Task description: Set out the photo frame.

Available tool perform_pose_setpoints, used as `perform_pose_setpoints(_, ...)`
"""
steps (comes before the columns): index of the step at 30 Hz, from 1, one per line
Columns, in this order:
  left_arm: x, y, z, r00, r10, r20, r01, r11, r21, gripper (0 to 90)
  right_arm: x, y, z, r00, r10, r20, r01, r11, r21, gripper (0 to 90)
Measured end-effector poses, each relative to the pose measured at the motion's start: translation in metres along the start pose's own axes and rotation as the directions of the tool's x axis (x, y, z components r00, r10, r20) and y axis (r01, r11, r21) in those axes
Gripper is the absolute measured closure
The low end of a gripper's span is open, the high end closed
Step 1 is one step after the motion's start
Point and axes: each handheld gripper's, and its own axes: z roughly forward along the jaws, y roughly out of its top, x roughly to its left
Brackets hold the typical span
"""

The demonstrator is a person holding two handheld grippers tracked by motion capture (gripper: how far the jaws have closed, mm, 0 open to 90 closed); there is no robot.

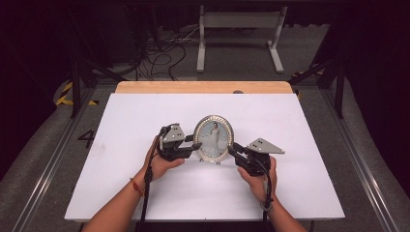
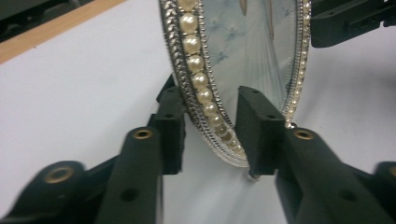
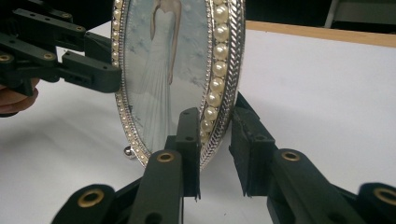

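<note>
We see an oval picture frame (image 1: pixel 213 138) standing upright near the middle of a smooth white table (image 1: pixel 121 174), whose far edge shows a strip of pale wood. The frame's silver metal rim is ribbed like rope and set with a ring of round, glossy pearl beads; behind the glass is a photo of a figure in a long white gown. A small ball foot rests on the table.

We hold the left gripper (image 1: pixel 195 145) at the frame's left edge, its matte black, blocky jaws straddling the beaded rim, one in front and one behind, but we cannot tell whether they pinch it. The right gripper (image 1: pixel 231 151) meets the right edge the same way, its jaws either side of the rim, with a gap showing at the rear one.
</note>
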Motion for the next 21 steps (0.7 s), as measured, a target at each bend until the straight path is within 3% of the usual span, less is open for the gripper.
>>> perform_pose_setpoints(3,-0.0018,0.0006,-0.0020,0.9998,0.012,0.013,-0.012,0.9999,0.003,69.0,-0.0013,-0.0004,0.0024,1.0000,0.008,0.001,-0.008,1.000,0.003,73.6)
perform_pose_setpoints(4,-0.0031,0.0016,-0.0042,0.9995,0.030,0.012,-0.030,0.9994,0.014,69.8,-0.0025,0.0001,0.0040,1.0000,0.007,-0.002,-0.007,1.000,0.003,73.4)
perform_pose_setpoints(11,-0.0093,-0.0027,-0.0067,0.9988,0.050,-0.001,-0.050,0.9971,0.057,69.1,-0.0036,0.0049,0.0062,1.0000,-0.001,-0.010,0.001,1.000,0.005,73.6)
perform_pose_setpoints(21,-0.0085,-0.0042,-0.0057,0.9997,0.023,0.001,-0.023,0.9988,0.043,69.2,-0.0002,0.0021,0.0057,0.9999,-0.015,0.005,0.015,1.000,0.010,73.5)
